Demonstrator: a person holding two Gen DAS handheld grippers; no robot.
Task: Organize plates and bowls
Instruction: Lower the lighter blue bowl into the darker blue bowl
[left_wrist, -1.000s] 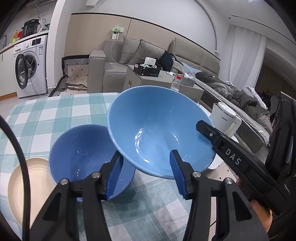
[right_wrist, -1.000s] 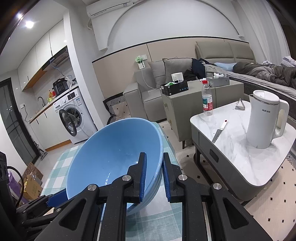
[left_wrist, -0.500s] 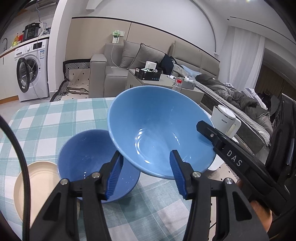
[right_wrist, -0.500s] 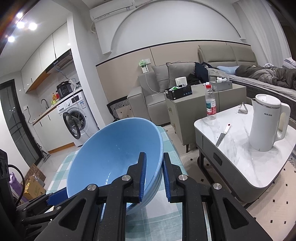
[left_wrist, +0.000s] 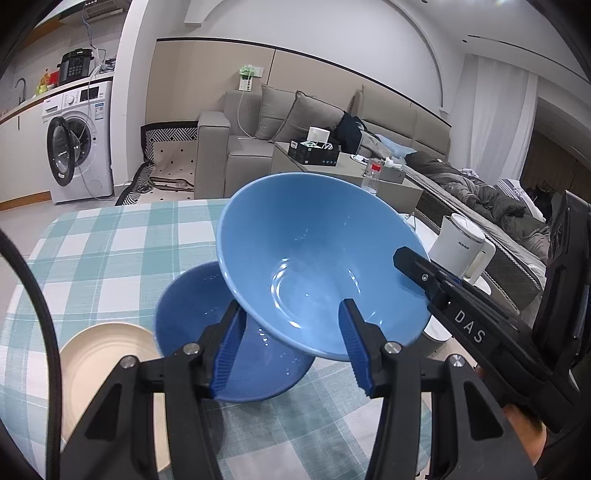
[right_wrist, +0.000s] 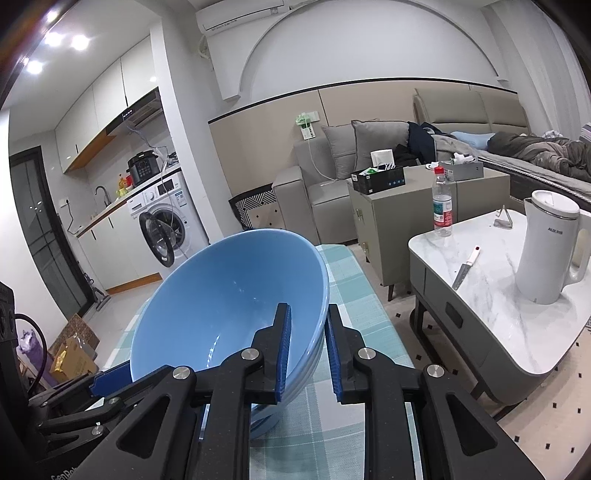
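Note:
A light blue bowl (left_wrist: 317, 258) hangs tilted in the air above the checked tablecloth (left_wrist: 122, 240). My right gripper (right_wrist: 308, 350) is shut on the bowl's rim (right_wrist: 236, 295), one finger inside and one outside; its arm shows in the left wrist view (left_wrist: 465, 325). My left gripper (left_wrist: 290, 347) is open and empty, its blue pads just below and in front of the held bowl. A darker blue bowl (left_wrist: 225, 332) sits on the table under the held one. A cream plate (left_wrist: 99, 376) lies left of it.
A marble coffee table (right_wrist: 491, 291) stands right of the dining table with a white kettle (right_wrist: 550, 247), a knife (right_wrist: 465, 267) and a water bottle (right_wrist: 442, 203). A sofa (left_wrist: 251, 147) and a washing machine (left_wrist: 77, 144) are behind.
Both grippers and the held bowl have risen and drawn back a little; the dark bowl and cream plate on the table appear farther right in the left wrist view. Grips are unchanged.

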